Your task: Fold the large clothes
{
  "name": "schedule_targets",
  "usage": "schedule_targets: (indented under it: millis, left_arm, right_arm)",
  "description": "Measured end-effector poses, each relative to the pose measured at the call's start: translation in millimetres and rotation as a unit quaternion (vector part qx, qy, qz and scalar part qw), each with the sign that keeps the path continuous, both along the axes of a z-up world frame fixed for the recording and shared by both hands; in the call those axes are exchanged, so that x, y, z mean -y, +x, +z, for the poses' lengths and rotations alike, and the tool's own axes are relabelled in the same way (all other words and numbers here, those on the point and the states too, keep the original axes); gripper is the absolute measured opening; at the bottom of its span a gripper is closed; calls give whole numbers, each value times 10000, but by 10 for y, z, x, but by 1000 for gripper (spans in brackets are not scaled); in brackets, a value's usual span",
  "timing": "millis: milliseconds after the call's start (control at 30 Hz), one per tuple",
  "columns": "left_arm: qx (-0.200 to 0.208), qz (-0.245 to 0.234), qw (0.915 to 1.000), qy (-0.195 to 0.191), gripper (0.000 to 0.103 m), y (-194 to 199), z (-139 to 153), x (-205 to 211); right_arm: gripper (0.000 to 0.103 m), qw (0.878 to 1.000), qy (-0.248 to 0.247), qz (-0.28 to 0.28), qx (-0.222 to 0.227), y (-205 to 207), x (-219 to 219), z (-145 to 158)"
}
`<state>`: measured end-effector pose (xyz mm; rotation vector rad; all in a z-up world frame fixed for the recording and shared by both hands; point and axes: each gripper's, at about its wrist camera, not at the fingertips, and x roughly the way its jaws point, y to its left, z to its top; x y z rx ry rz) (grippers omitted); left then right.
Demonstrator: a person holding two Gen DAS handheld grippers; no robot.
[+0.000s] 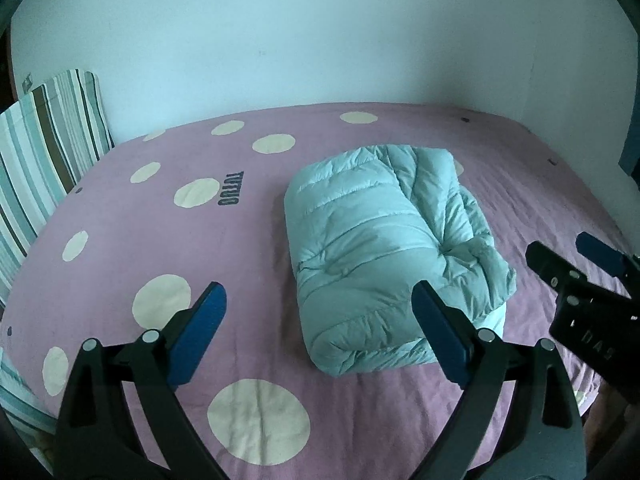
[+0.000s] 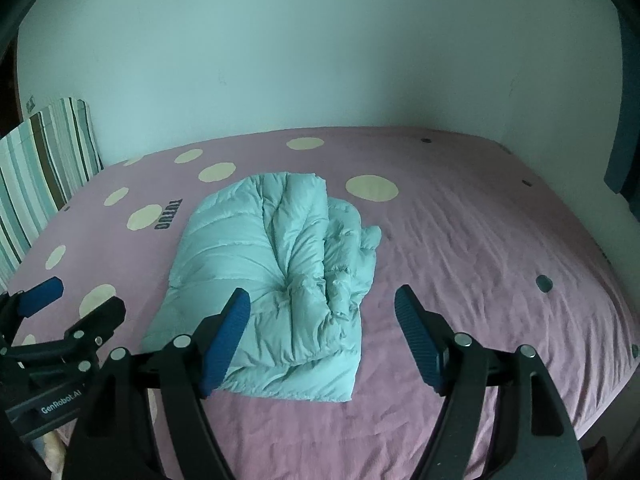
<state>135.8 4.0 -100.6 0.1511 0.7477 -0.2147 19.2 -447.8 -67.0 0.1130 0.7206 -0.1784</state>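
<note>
A light blue puffer jacket (image 1: 384,248) lies folded into a thick bundle on the purple bed sheet (image 1: 132,216); it also shows in the right wrist view (image 2: 276,280). My left gripper (image 1: 320,304) is open and empty, held above the near left end of the bundle. My right gripper (image 2: 322,308) is open and empty, held above the bundle's near right edge. The right gripper also shows at the right edge of the left wrist view (image 1: 560,254), and the left gripper shows at the left edge of the right wrist view (image 2: 86,294).
The sheet (image 2: 460,240) has cream dots and dark lettering. A striped pillow (image 1: 48,148) leans against the white wall (image 1: 320,32) at the far left, also in the right wrist view (image 2: 44,160). The bed's right edge (image 2: 616,320) drops off.
</note>
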Motion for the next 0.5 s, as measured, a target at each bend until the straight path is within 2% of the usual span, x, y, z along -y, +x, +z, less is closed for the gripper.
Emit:
schedule_targets:
  millis: [500]
  left_arm:
    - [-10, -40, 10000, -80, 94, -76, 38, 29]
  right_arm:
    - [74, 10000, -29, 20, 60, 24, -185, -8]
